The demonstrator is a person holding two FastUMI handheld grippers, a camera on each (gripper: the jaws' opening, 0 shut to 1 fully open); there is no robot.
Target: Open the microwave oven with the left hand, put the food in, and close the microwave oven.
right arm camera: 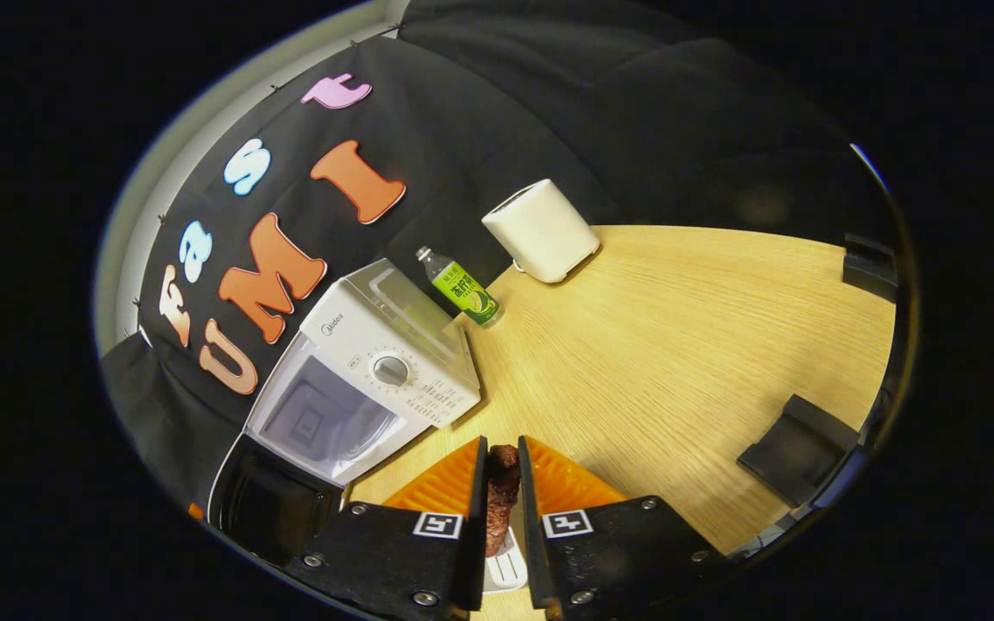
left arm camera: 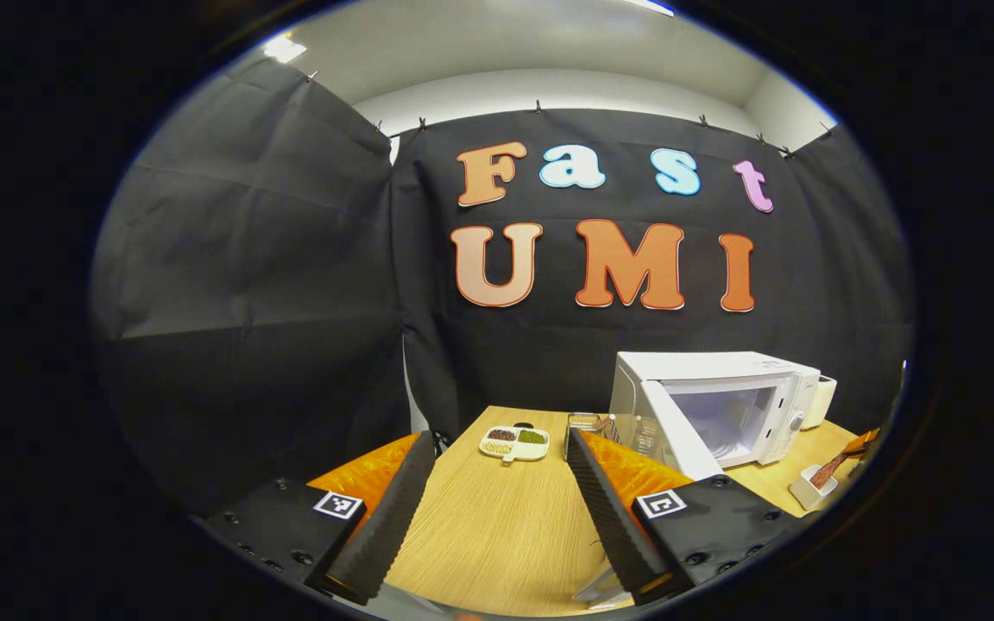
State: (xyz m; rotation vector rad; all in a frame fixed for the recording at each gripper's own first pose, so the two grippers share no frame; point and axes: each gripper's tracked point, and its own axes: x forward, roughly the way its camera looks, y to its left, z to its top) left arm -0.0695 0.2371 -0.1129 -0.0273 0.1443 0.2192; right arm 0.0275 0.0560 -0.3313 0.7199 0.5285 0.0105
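The microwave oven (left arm camera: 721, 405) stands on the desk (left arm camera: 497, 526) with its door (left arm camera: 674, 435) swung wide open and its cavity bare, so the opening step looks done; the left gripper (left arm camera: 497, 504) hangs back from the microwave oven, on the door side, with its fingers spread well apart and nothing between them; the food (right arm camera: 501, 496), a dark reddish-brown piece, is clamped between the fingers of the right gripper (right arm camera: 501, 483), just in front of the microwave oven and above a small white dish (right arm camera: 506, 569) whose edge peeks out beneath; in the left gripper view that same dish (left arm camera: 812, 487) sits on the desk on the dial side of the microwave oven; the food is therefore lifted but not yet inside, so what is left, as I judge it, is carrying it into the cavity, letting go, and shutting the door; beyond the microwave oven stand a green-labelled bottle (right arm camera: 461, 289) and a white container (right arm camera: 542, 228); on its door side lies a divided snack plate (left arm camera: 514, 442), apart from the task.
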